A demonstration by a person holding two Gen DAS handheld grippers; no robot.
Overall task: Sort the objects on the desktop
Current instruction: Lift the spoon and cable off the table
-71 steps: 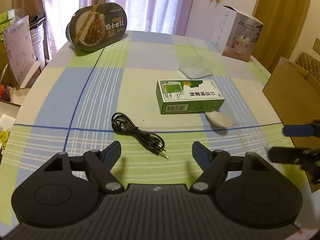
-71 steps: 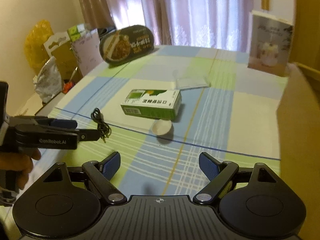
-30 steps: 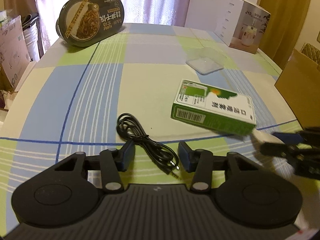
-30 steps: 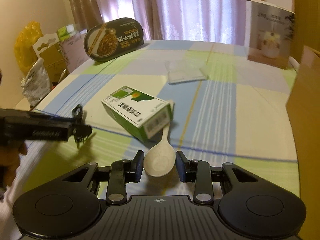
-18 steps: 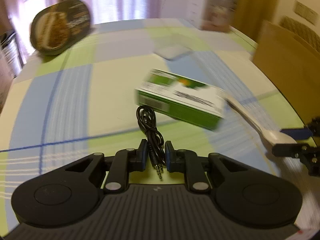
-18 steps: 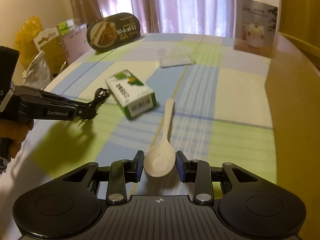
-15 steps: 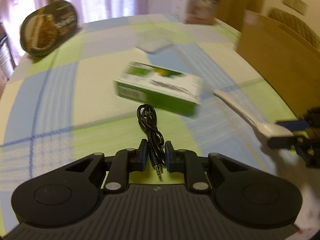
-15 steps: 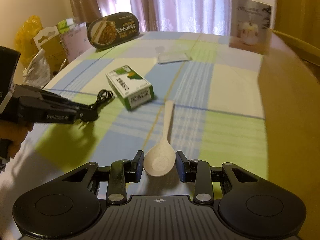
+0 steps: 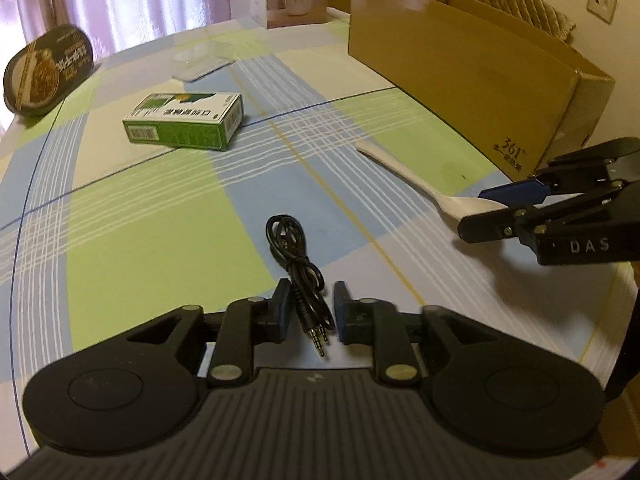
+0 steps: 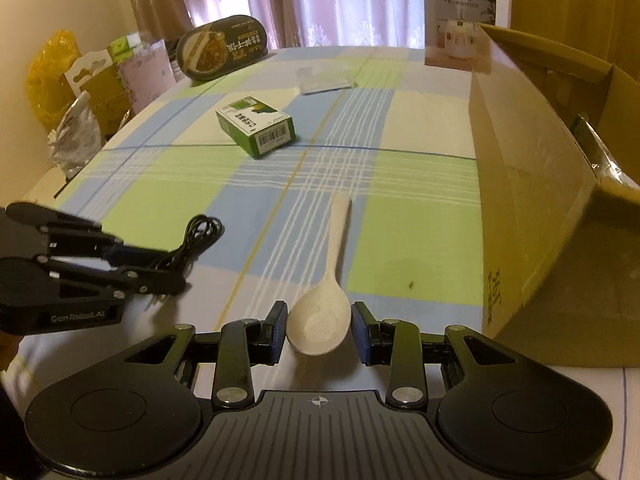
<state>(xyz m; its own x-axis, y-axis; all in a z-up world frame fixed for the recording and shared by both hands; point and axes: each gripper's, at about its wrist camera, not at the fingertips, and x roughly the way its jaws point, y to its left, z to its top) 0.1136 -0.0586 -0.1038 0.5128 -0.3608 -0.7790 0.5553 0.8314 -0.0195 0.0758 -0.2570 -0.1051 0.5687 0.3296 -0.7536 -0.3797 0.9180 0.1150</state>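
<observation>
My table (image 10: pixel 420 168) has a checked blue, green and cream cloth on it. Sitting on it: a green carton (image 10: pixel 256 126), clear plastic lid (image 10: pixel 324 78), oval noodle tub (image 10: pixel 222 46), humidifier box (image 10: pixel 458 22) and big cardboard box (image 10: pixel 532 200).

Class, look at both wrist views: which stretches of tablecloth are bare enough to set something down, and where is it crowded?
Bare: the cloth between the green box and the cardboard box, and the checks left of the black cable. Crowded: the near edge, where the left tongs grip the cable and the right tongs the spoon.
</observation>
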